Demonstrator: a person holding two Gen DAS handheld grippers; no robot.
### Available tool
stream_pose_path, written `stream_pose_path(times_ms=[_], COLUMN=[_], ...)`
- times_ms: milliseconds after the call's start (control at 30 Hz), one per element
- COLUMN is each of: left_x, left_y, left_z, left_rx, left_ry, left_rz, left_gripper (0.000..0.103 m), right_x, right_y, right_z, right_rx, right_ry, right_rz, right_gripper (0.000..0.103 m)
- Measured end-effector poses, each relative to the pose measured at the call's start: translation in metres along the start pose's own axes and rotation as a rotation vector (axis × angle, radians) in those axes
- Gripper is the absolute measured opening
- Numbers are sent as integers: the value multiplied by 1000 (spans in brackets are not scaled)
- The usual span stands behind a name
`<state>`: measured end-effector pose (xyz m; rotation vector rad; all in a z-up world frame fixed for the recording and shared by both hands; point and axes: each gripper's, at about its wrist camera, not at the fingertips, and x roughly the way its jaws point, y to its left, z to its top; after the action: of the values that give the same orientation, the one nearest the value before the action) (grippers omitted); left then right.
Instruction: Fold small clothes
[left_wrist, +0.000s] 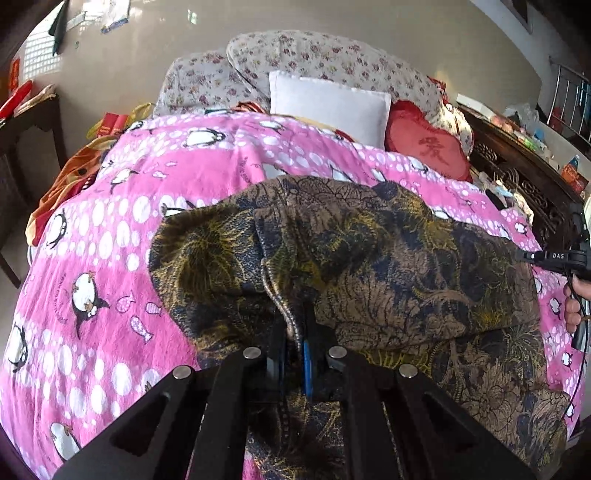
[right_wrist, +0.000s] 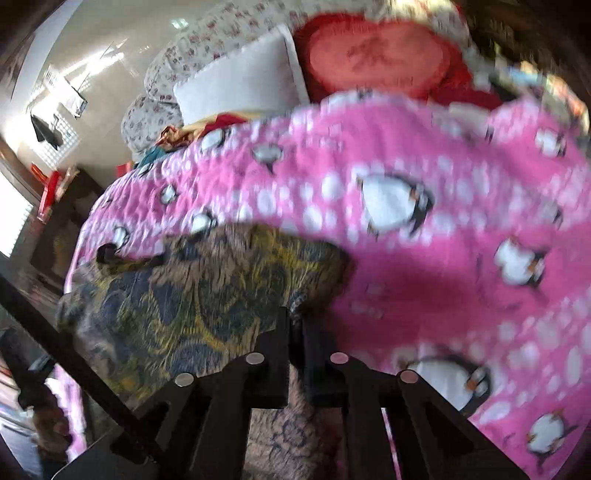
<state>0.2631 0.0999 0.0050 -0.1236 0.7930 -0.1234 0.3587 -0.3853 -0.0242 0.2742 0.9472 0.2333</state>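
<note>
A brown, navy and yellow floral garment (left_wrist: 369, 251) lies on a pink penguin-print blanket (left_wrist: 110, 229), its upper layer folded over. My left gripper (left_wrist: 295, 332) is shut on the garment's hemmed edge at its near side, fabric pinched between the jaws. My right gripper (right_wrist: 297, 325) is shut on another edge of the same garment (right_wrist: 192, 288), holding it lifted above the blanket (right_wrist: 461, 258). The right gripper and its holder's hand (left_wrist: 574, 295) show at the right edge of the left wrist view. The right wrist view is motion-blurred.
At the head of the bed stand a white pillow (left_wrist: 328, 103), a red heart cushion (left_wrist: 428, 144) and floral pillows (left_wrist: 325, 59). A dark carved wooden headboard shelf (left_wrist: 524, 177) with clutter runs along the right. A dark wooden chair (left_wrist: 26, 147) stands left.
</note>
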Motion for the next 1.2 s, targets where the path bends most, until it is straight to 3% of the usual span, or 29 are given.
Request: stream_pose_path(times_ms=[167, 233, 333, 433, 533, 600, 667, 733, 833, 933, 1000, 1100, 1200], left_x=[-5, 17, 28, 23, 4, -14, -25, -23, -11, 23, 51, 66, 69], left_y=[0, 11, 22, 13, 15, 23, 25, 10, -20, -27, -6, 16, 6], left_z=[-18, -24, -27, -25, -23, -20, -17, -10, -4, 10, 16, 18, 21], left_rx=[-58, -116, -206, -149, -135, -162, -176, -127, -2, 34, -42, -145, -88], left_ry=[-36, 52, 100, 97, 25, -50, -101, -89, -83, -28, 42, 87, 89], left_rz=[20, 17, -21, 18, 61, 92, 110, 53, -28, 49, 134, 87, 136], left_gripper=[7, 7, 7, 10, 16, 17, 17, 17, 17, 17, 16, 13, 13], right_x=[-6, 14, 28, 17, -13, -31, -35, -25, -18, 0, 18, 29, 36], right_y=[21, 18, 10, 13, 28, 44, 64, 84, 92, 85, 74, 73, 80], right_z=[10, 9, 4, 1, -1, -8, -24, -41, -60, -67, -67, -71, -80], right_rx=[-113, -121, -103, -129, -190, -225, -299, -394, -420, -406, -388, -409, -460], right_ry=[-104, -39, 26, -4, -110, -153, -132, -50, 28, 95, 138, 151, 154], right_rz=[-77, -128, -162, -231, -343, -257, -182, -162, -154, -222, -248, -267, -301], right_gripper=[4, 5, 11, 32, 36, 50, 52, 52, 52, 52, 51, 52, 66])
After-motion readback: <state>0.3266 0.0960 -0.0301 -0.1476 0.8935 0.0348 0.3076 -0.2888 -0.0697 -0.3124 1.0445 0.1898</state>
